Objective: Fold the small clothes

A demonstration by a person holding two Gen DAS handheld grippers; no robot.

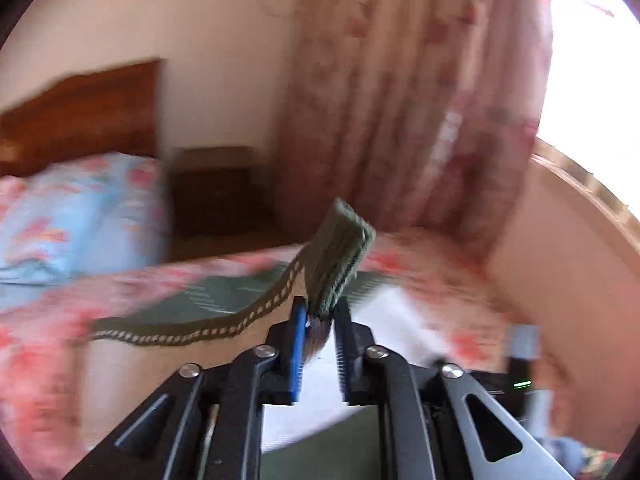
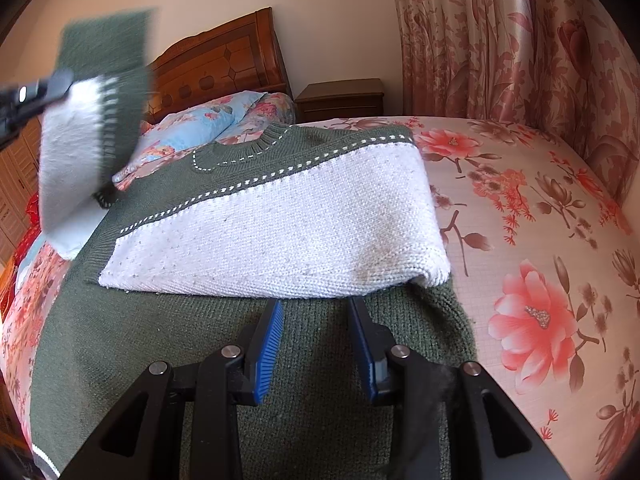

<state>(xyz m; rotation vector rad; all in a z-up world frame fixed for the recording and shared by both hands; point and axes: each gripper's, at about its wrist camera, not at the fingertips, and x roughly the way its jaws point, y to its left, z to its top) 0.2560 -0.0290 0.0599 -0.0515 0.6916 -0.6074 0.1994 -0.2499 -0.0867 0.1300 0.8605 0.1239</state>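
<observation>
Left wrist view
- Picture quality: heavily smeared; fine detail of the room is not readable.
- Left gripper (image 1: pixel 320 312): jaws drawn close and clamped on a bunched piece of the sweater's sleeve (image 1: pixel 340 256).
- Held fabric: the dark green ribbed cuff stands up past the fingertips; a darker tuft of knit sits between the blue pads.
- Trim: a green band with pale dashes trails from the clamp to the left, above the bedding.
- Sweater (image 1: pixel 192 300): green body visible lying on the bed, behind and below the raised sleeve.
- Bed sheet (image 1: pixel 440 264): pink floral, under the garment.
- Background: wooden headboard (image 1: pixel 80 112), blue floral pillow (image 1: pixel 80 208), dark nightstand (image 1: pixel 216 192), floral curtain (image 1: pixel 420 100).

Right wrist view
- Right gripper (image 2: pixel 316 320): jaws apart, nothing between the blue pads; the fingertips sit over the green lower part of the sweater, just short of the folded white edge. Contact with the knit cannot be told.
- Sweater (image 2: pixel 260 236): spread flat on the bed, neck towards the headboard; one white sleeve is folded across the chest.
- Second sleeve (image 2: pixel 80 152): lifted off the bed at upper left, blurred, cuff uppermost, gripped by the left gripper (image 2: pixel 60 84).
- Bed sheet (image 2: pixel 520 220): bare to the right of the garment.
- Background: headboard (image 2: pixel 224 56), pillow (image 2: pixel 208 120), nightstand (image 2: pixel 340 98), curtain (image 2: pixel 500 40).
</observation>
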